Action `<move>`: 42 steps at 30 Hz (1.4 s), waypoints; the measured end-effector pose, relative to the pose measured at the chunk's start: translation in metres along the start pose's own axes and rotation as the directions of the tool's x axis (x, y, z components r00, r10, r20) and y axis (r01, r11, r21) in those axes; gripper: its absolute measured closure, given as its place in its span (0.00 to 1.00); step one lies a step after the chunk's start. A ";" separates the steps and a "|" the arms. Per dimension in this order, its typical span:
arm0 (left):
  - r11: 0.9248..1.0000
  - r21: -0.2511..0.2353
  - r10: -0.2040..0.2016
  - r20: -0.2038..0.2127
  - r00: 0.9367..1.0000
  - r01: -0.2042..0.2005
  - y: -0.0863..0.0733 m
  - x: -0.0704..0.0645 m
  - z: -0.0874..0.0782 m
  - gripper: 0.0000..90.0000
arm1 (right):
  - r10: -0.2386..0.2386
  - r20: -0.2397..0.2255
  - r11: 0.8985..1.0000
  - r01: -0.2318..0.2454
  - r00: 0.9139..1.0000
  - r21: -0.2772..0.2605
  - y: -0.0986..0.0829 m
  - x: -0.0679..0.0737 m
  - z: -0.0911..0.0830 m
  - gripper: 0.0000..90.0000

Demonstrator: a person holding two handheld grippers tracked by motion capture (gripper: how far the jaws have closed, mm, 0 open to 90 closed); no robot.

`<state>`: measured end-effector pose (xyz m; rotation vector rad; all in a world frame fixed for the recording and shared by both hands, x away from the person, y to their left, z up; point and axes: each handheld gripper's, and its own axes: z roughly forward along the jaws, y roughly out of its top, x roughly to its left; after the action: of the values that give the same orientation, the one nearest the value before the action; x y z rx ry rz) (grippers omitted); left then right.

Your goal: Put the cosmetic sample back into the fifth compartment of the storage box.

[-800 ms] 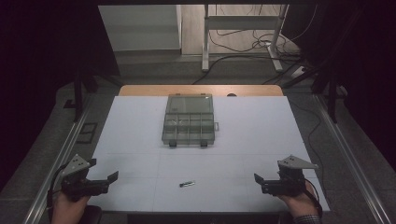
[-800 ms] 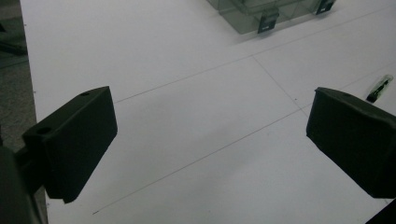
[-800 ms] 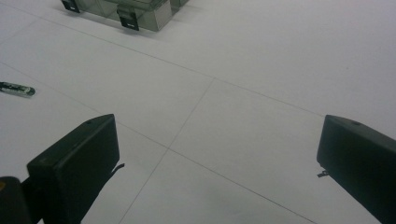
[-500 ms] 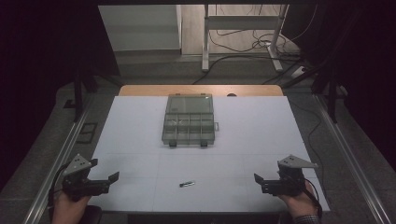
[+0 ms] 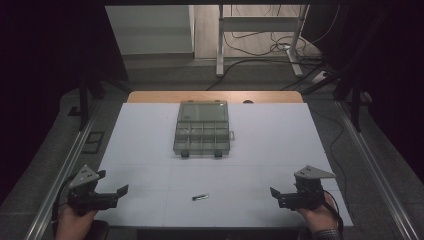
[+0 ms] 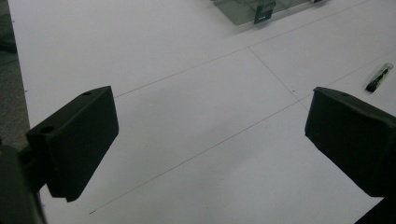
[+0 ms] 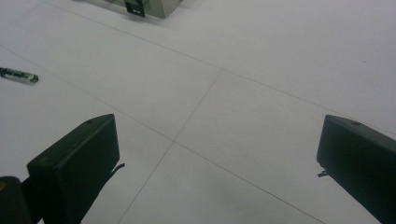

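The left gripper point(image 5: 112, 194) is held at 7 o'clock of the table point(image 5: 150, 125), its jaws wide apart with nothing between them. The small battery point(image 5: 200, 197) lies at 6 o'clock, between both grippers and touched by neither. The closed compartment box point(image 5: 202, 134) is seen at 12 o'clock, well apart. The right gripper point(image 5: 280, 196), at 5 o'clock, is also spread and empty. The round, thin battery could be pushed and rolled away if one jaw meets it first. Some marking is seen on the battery, but it cannot be read.
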<state>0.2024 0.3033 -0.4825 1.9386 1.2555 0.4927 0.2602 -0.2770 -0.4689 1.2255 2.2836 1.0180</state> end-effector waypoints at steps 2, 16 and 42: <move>1.000 0.000 0.000 0.001 1.000 0.000 0.000 0.000 0.000 0.04 | -0.018 0.003 1.000 0.018 1.000 0.004 0.001 0.002 0.001 0.00; 1.000 -0.006 -0.010 0.010 1.000 0.010 0.000 0.001 0.000 0.04 | -0.048 -0.092 0.999 0.046 0.995 -0.024 0.012 0.011 0.014 0.00; 1.000 -0.009 -0.023 0.017 1.000 0.023 0.000 0.003 0.000 0.04 | -0.143 -0.198 0.989 0.147 0.970 0.006 0.032 0.045 0.041 0.00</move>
<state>0.2031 0.3061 -0.4828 1.9147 1.2609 0.4686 0.2774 -0.2111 -0.4722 0.9862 2.4978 1.1082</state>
